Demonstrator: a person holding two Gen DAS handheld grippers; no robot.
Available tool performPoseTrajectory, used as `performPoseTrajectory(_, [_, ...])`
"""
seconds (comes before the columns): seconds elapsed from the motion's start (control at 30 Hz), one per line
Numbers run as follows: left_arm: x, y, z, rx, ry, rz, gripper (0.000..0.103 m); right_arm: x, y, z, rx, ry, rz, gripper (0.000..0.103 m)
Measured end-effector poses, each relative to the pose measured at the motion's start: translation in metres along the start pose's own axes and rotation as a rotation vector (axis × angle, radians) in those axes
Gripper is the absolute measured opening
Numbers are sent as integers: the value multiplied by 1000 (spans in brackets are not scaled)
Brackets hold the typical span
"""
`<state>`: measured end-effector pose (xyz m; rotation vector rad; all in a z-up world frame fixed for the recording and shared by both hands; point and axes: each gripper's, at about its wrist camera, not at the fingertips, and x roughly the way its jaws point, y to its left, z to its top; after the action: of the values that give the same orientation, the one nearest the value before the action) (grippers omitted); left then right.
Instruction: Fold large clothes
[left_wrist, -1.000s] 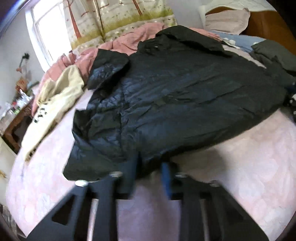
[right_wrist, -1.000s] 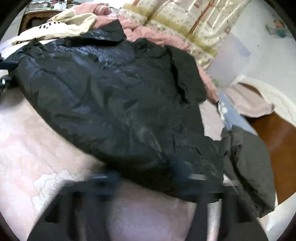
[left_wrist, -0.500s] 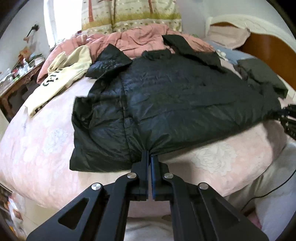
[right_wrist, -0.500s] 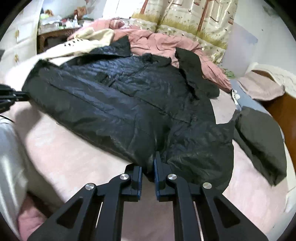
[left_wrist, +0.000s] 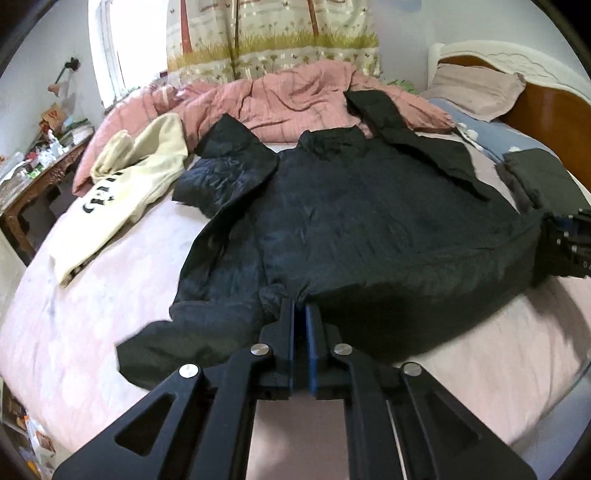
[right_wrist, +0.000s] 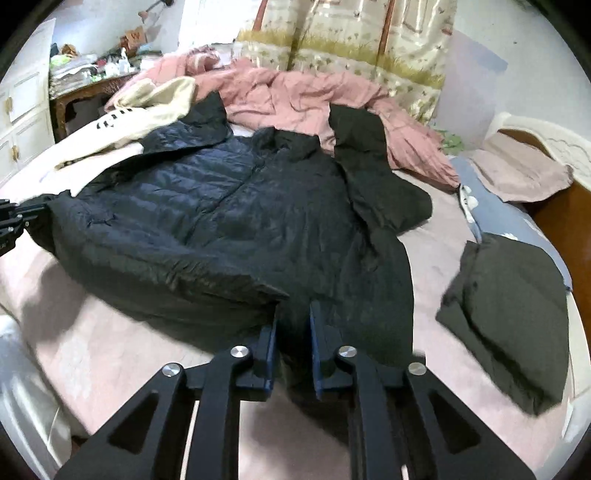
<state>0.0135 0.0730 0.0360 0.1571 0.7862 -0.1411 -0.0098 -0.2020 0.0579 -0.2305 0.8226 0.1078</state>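
Nearest me, my left gripper (left_wrist: 300, 306) has its jaws almost together, easing apart a touch, with the hem of the black puffer jacket (left_wrist: 369, 221) bunched and pinched between the pads at six o'clock in the left view. In the right view my right gripper (right_wrist: 293, 314) stands with a wider gap, its jaws spreading, and a fold of the same hem sits between the pads; I read it as gripped, the cloth rising to the fingers. Each gripper shows in the other's view, at the jacket's side edge at three and at nine o'clock.

The jacket lies spread on the pink bed sheet (left_wrist: 92, 314), collar away from me at twelve o'clock, both sleeves angled outward. In the right view a folded dark garment (right_wrist: 509, 325) rests apart at three o'clock. At ten o'clock in the left view, a cream sweatshirt (left_wrist: 122, 192) lies just beside the jacket's sleeve. Beyond, a rumpled pink duvet (left_wrist: 288, 99), then the patterned curtain (left_wrist: 273, 37). The wooden headboard (left_wrist: 546, 122) is at two o'clock.
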Motion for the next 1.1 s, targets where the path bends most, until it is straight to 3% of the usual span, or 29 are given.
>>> performPoseTrajectory(0.13, [52, 9, 25, -18, 49, -15, 10, 45, -14, 22, 40, 33, 2, 48])
performPoseTrajectory(0.3, [111, 24, 32, -36, 77, 38, 11, 95, -27, 32, 78, 31, -19, 56])
performPoseTrajectory(0.43, [129, 34, 28, -57, 37, -5, 11, 111, -36, 25, 120, -48, -51, 73])
performPoseTrajectory(0.47, [129, 35, 27, -56, 26, -10, 11, 112, -38, 23, 124, -80, -67, 78])
performPoseTrajectory(0.57, [114, 35, 24, -53, -42, 14, 12, 99, -42, 20, 141, -180, -164, 79])
performPoseTrajectory(0.67, [70, 29, 17, -35, -182, 23, 36, 60, -51, 10, 216, -321, -220, 86])
performPoseTrajectory(0.7, [55, 26, 14, -34, -220, -6, 44, 48, -53, 7, 232, -353, -214, 86])
performPoseTrajectory(0.77, [24, 16, 6, -33, -292, -37, 49, 27, -55, 1, 253, -392, -192, 87])
performPoseTrajectory(0.83, [3, 7, -2, -40, -323, -50, 65, 6, -52, -11, 281, -422, -168, 87])
performPoseTrajectory(0.97, [-13, -17, -25, -7, -281, -157, 66, -18, -27, -41, 255, -417, -43, 87])
performPoseTrajectory(1.1, [1, -50, -43, 89, -175, -137, 70, -11, 11, -65, 124, -303, 25, 87])
